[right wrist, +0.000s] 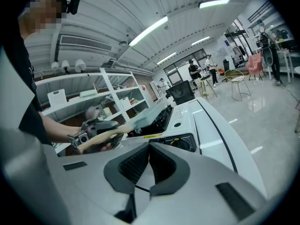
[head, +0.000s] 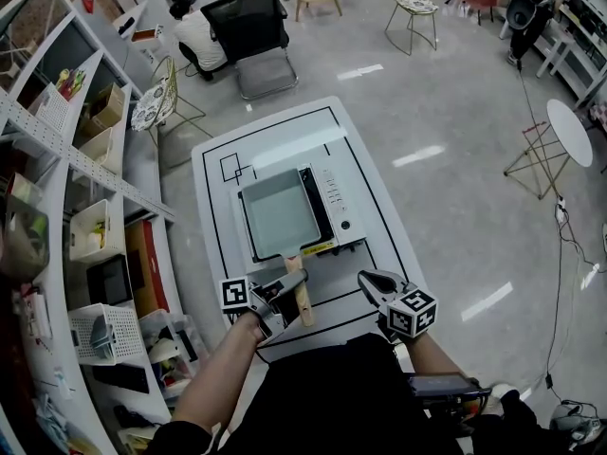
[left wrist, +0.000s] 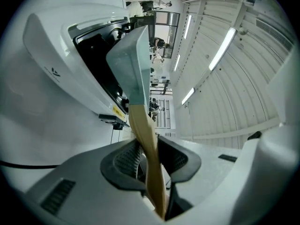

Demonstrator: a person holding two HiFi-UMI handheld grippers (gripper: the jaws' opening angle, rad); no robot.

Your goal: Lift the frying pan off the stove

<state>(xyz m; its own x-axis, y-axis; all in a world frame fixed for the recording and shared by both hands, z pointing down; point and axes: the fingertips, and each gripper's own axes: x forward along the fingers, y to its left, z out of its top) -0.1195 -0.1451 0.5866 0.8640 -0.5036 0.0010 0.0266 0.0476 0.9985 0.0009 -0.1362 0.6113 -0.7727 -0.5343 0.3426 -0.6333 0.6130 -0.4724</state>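
A rectangular grey-green frying pan [head: 280,214] hangs over the white portable stove [head: 334,197] on the white table [head: 370,159]. Its wooden handle [head: 302,297] points toward me. My left gripper [head: 292,284] is shut on that handle; in the left gripper view the handle [left wrist: 145,139] runs between both pads up to the pan [left wrist: 133,64]. In the right gripper view the pan [right wrist: 150,111] is tilted just above the burner of the stove [right wrist: 180,142]. My right gripper [head: 373,285] rests near the table's front edge, right of the handle, shut and empty [right wrist: 149,161].
White shelving [head: 85,159] packed with boxes runs along the left of the table. A black office chair [head: 248,27] stands beyond the far end. A small round white table [head: 569,131] is off to the right, across grey floor.
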